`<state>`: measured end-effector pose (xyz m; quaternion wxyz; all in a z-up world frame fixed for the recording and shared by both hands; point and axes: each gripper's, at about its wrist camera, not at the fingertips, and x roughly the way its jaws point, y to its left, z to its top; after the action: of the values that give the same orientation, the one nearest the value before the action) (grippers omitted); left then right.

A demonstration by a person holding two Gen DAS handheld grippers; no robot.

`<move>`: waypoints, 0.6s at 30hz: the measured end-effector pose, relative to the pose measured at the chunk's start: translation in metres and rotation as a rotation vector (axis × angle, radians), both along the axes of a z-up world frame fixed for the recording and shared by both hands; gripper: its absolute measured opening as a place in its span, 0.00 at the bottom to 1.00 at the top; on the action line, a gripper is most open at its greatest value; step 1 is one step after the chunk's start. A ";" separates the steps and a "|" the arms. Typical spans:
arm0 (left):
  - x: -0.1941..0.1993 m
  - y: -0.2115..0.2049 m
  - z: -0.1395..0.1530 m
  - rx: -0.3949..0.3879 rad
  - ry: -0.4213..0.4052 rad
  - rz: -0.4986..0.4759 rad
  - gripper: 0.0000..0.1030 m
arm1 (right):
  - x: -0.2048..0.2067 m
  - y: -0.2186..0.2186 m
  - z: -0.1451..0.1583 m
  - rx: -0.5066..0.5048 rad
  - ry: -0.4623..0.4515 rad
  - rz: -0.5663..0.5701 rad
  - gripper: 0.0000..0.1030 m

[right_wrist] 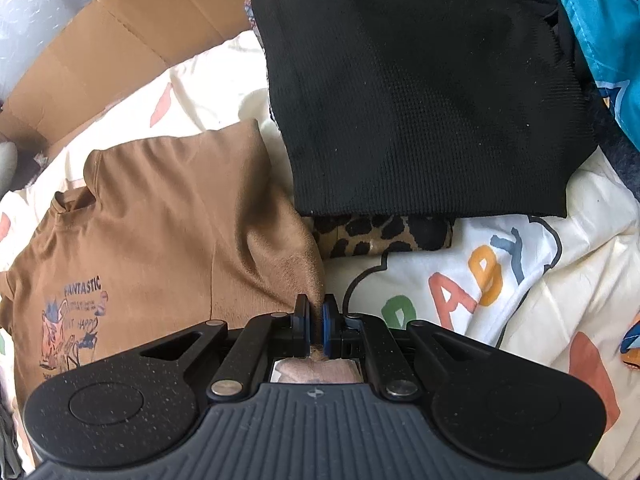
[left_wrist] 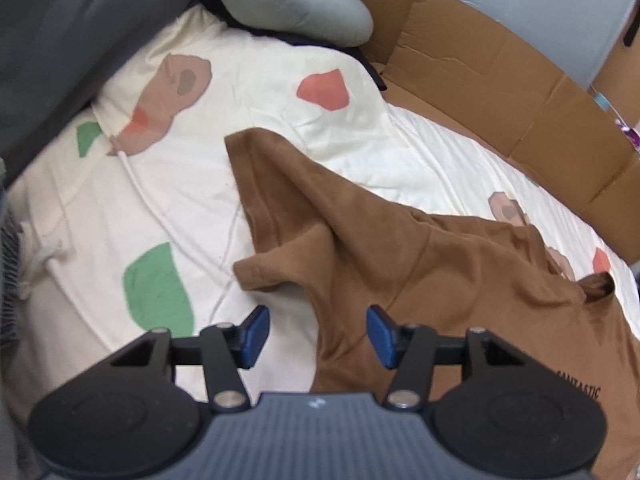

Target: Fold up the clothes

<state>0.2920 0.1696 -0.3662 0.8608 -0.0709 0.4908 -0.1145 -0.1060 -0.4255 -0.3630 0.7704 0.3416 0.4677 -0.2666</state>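
Note:
A brown T-shirt (left_wrist: pixel 400 256) with a "FANTASTIC" print lies crumpled on the patterned bedsheet (left_wrist: pixel 168 184). My left gripper (left_wrist: pixel 316 330) is open just above the shirt's left edge, its blue fingers straddling a fold, holding nothing. In the right wrist view the same brown T-shirt (right_wrist: pixel 160 220) lies print side up. My right gripper (right_wrist: pixel 315 314) is shut on a bunched sleeve or edge of the shirt and lifts the fabric into a ridge.
A folded black garment (right_wrist: pixel 420 92) lies on a leopard-print piece (right_wrist: pixel 380 236) just beyond my right gripper. A white "BABY" cloth (right_wrist: pixel 480 264) lies to the right. A cardboard wall (left_wrist: pixel 500 92) lines the far side. A grey pillow (left_wrist: pixel 288 4) lies at the back.

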 end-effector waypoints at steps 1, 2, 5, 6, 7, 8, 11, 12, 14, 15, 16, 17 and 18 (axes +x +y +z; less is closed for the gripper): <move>0.002 -0.001 -0.003 -0.013 0.003 0.000 0.55 | 0.000 0.000 0.000 0.001 0.001 0.002 0.04; 0.004 -0.002 -0.007 -0.021 0.008 0.001 0.55 | 0.001 0.000 0.000 0.001 0.002 0.004 0.04; 0.009 0.000 -0.021 -0.046 0.031 0.057 0.55 | 0.002 0.001 -0.002 0.005 0.004 0.006 0.04; 0.010 0.002 -0.026 -0.068 0.042 0.089 0.55 | 0.002 0.002 -0.002 0.008 0.005 0.005 0.04; 0.012 0.004 -0.029 -0.088 0.047 0.110 0.54 | 0.003 0.002 -0.003 0.010 0.005 0.004 0.04; 0.013 0.005 -0.030 -0.096 0.044 0.119 0.54 | 0.003 0.003 -0.004 0.013 0.005 0.003 0.04; 0.019 0.008 -0.033 -0.120 0.035 0.147 0.54 | 0.004 0.003 -0.004 0.017 0.001 0.002 0.04; 0.020 0.009 -0.034 -0.128 0.032 0.156 0.54 | 0.004 0.002 -0.004 0.018 0.000 0.003 0.04; 0.024 0.012 -0.036 -0.144 0.026 0.174 0.52 | 0.003 0.002 -0.004 0.020 -0.001 0.002 0.04; 0.026 0.013 -0.037 -0.152 0.023 0.183 0.51 | 0.003 0.002 -0.005 0.022 -0.001 0.000 0.04; 0.027 0.014 -0.038 -0.160 0.020 0.192 0.49 | 0.003 0.002 -0.005 0.023 -0.001 -0.001 0.04; 0.029 0.015 -0.039 -0.168 0.017 0.202 0.47 | 0.003 0.002 -0.006 0.025 -0.001 -0.002 0.04; 0.031 0.016 -0.039 -0.176 0.013 0.211 0.45 | 0.004 0.002 -0.007 0.026 0.000 -0.002 0.04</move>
<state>0.3230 0.1855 -0.4057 0.8552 -0.1979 0.4745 -0.0654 -0.1023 -0.4234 -0.3697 0.7656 0.3522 0.4708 -0.2612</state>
